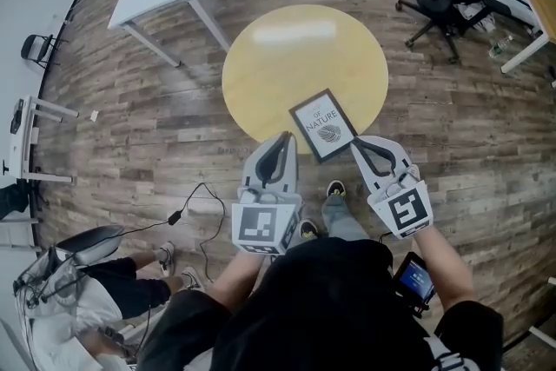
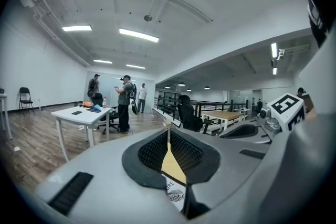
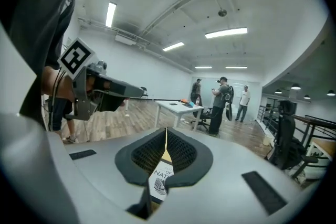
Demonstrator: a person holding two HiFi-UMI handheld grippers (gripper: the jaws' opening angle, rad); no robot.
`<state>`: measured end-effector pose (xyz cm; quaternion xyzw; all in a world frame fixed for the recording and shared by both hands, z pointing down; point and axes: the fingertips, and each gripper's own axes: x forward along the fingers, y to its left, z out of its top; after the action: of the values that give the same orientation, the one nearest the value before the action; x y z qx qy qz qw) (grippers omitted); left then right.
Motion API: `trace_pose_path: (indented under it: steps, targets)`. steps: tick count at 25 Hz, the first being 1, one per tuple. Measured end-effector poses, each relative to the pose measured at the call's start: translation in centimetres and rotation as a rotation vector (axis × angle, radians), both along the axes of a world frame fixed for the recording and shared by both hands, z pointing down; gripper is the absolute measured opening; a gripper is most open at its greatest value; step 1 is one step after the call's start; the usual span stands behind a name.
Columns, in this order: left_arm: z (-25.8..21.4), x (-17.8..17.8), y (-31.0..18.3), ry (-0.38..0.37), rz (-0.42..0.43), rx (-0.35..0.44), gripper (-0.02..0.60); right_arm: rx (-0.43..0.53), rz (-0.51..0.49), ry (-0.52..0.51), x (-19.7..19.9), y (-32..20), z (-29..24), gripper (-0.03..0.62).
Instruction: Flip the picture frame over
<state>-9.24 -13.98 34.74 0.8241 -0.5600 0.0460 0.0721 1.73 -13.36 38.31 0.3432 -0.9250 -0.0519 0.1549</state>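
Left gripper (image 1: 282, 136) and right gripper (image 1: 354, 142), jaws closed and empty, flank the picture frame (image 1: 324, 125), lying print-side up at the round table's (image 1: 287, 56) lower-right edge, centre frame.

Head view steeply down; gripper views level, seemingly glimpsing picture frame (image 1: 323, 124).

Round table (image 1: 261, 74), centre of the head view: pale wood, smooth, satin, with a soft glare patch. Floor (image 1: 130, 126): matt wood planks, mixed brown tones. Picture frame (image 1: 323, 124): dark matt border, white paper print; left gripper (image 1: 285, 136) and right gripper (image 1: 354, 142): matt grey plastic, pads (image 2: 152, 152) black, ribbed.
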Motion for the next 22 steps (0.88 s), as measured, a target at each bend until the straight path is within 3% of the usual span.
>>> trace_pose_path:
  steps: [5,10,15,22]
  targets:
    - [1.0,0.6,-4.5,-0.024,-0.039,-0.030,0.034,-0.070,-0.173,0.125,-0.8,-2.9,4.5,0.020]
    - [2.1,0.7,-7.5,-0.038,-0.090,-0.051,0.035,-0.078,-0.297,0.219,-1.4,-4.2,9.0,0.020]
    - [3.2,-0.4,-9.5,-0.043,-0.126,-0.073,0.034,-0.147,-0.420,0.296,-3.2,-4.3,14.9,0.020]
    - [5.5,-0.7,-10.8,-0.048,-0.096,-0.144,0.034,-0.212,-0.576,0.467,-4.2,-1.7,21.5,0.023]
